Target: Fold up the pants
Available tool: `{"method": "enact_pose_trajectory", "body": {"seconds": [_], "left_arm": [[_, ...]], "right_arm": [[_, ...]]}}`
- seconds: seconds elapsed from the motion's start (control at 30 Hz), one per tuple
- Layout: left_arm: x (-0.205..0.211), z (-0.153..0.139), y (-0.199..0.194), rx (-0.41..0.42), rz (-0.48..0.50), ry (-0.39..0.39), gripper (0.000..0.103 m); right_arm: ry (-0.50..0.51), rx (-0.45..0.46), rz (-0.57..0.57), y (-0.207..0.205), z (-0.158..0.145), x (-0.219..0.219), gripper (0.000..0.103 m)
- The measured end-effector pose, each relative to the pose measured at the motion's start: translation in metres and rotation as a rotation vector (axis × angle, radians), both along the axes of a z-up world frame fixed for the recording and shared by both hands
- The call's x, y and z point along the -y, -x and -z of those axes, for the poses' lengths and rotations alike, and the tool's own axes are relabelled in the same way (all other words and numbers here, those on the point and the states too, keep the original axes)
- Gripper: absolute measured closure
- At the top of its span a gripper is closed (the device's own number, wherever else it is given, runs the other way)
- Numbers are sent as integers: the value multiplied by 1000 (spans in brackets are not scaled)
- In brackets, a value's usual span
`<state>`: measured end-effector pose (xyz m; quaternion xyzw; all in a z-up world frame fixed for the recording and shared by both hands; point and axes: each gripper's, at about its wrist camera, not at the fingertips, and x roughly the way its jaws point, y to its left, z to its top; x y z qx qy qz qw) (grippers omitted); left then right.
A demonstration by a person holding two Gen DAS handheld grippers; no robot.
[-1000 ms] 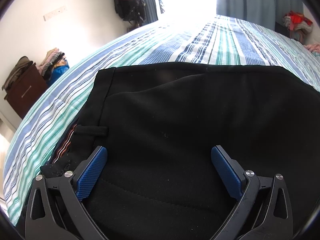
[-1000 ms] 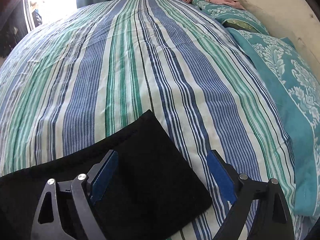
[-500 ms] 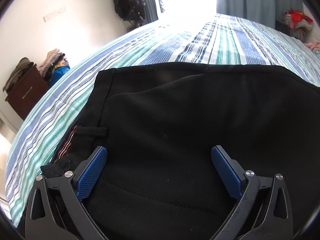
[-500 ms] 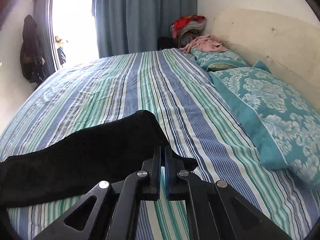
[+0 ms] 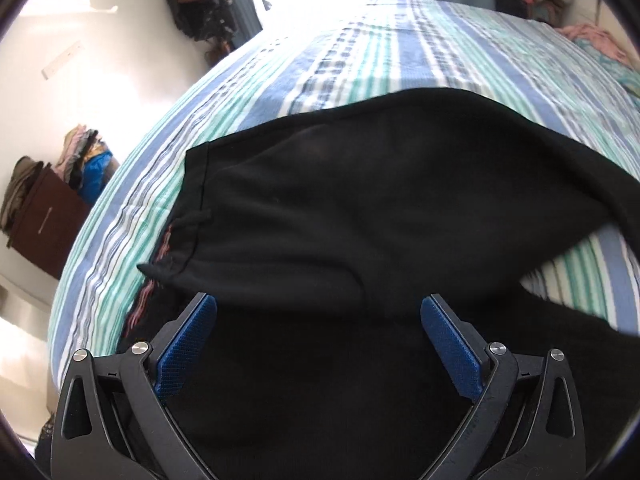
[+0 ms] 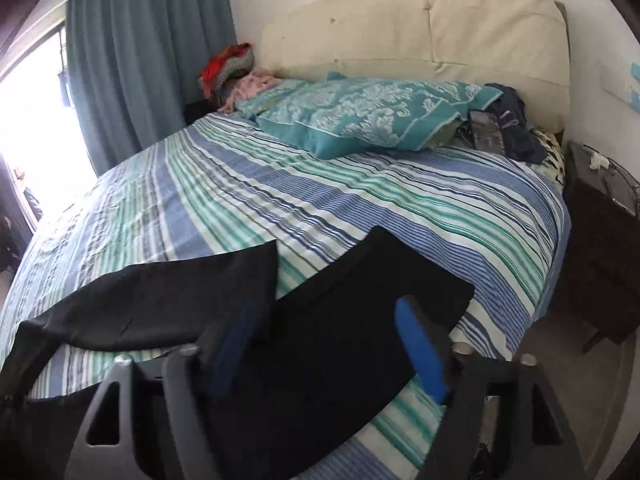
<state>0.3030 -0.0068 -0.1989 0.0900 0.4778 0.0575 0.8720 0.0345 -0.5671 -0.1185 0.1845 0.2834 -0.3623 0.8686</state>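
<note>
Blurring right claw just opened, black pants — waistband cut off

Black pants, bed sheet with blue, green and white stripes, teal pillow with white leafy pattern, cream headboard, blue-grey curtain at upper left, blue pads on black gripper fingers, dark brown cabinet at left.
</note>
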Motion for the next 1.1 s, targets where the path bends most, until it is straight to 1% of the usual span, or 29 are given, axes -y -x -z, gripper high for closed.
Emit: {"method": "enact_pose_trajectory", "body": {"seconds": [0.03,0.1,0.17,0.23,0.27,0.33,0.43,0.47,0.53,0.57,0.63,0.7,0.77,1.1], "left_arm": [[9,0,15,-8,38,-1,1],[25,5,44,-24,104,-14,1],[37,11,62,-11,145,-45,1],[41,18,74,18,148,-70,1],[39,22,77,32,134,-59,0],[31,28,79,34,97,6,0],[16,37,75,1,73,120,1],[13,38,73,-10,76,140,1],[12,39,73,-20,83,137,1],[14,39,73,-20,86,128,1],[14,41,74,-15,87,121,1],[15,42,76,-12,88,119,1],[17,44,75,-14,89,120,1],[16,43,70,-22,95,122,1]], "right_arm": [[-3,9,-62,-4,-1,-18,20],[-31,5,-221,-21,2,-55,20],[-36,-18,-352,-34,7,-94,20],[-32,-44,-460,-46,18,-127,20],[-19,-71,-510,-53,23,-141,20],[13,-140,-569,-63,42,-159,20],[-7,-219,-598,-76,68,-167,20],[-16,-243,-591,-80,76,-166,20],[-52,-277,-577,-84,91,-162,19],[-61,-270,-571,-84,95,-160,15],[-78,-247,-563,-82,96,-158,9],[-89,-240,-576,-81,98,-158,3],[-89,-241,-589,-82,101,-160,0],[-108,-241,-575,-83,102,-161,0]]}}
